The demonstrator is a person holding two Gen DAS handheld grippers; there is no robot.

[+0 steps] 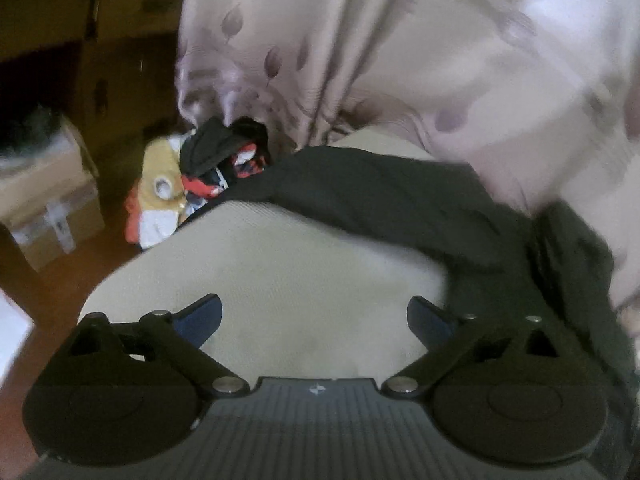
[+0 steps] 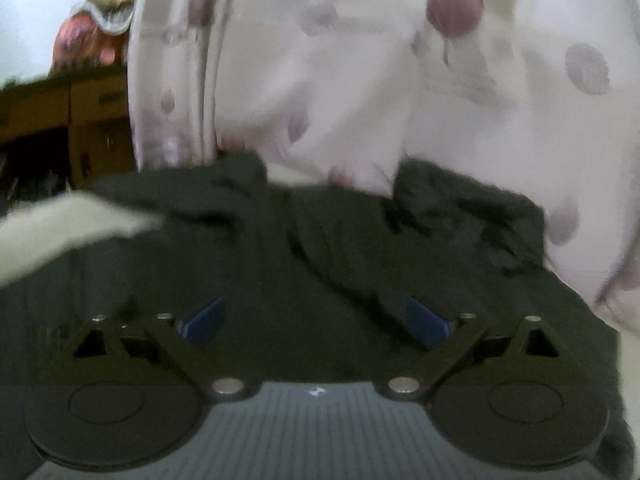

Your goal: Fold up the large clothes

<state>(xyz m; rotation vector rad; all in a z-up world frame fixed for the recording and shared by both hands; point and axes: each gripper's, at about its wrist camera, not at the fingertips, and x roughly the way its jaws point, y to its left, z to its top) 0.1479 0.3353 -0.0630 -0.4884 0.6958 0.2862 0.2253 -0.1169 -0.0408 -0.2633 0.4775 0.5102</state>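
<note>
A large black garment (image 1: 400, 196) lies crumpled across the far and right side of a beige cushioned surface (image 1: 280, 264). My left gripper (image 1: 314, 316) is open and empty above the bare beige surface, the garment beyond it and to its right. In the right wrist view the same black garment (image 2: 320, 248) fills the middle in bunched folds. My right gripper (image 2: 316, 320) is open, low over the black cloth, with nothing between its fingers. The view is blurred.
A pale pink curtain with purple spots (image 1: 400, 40) hangs behind the surface and shows in the right wrist view (image 2: 340, 60). A heap of coloured clothes (image 1: 188, 176) lies beyond the left edge. Cardboard boxes (image 1: 48, 208) stand on the floor at left, wooden furniture (image 2: 60, 120) behind.
</note>
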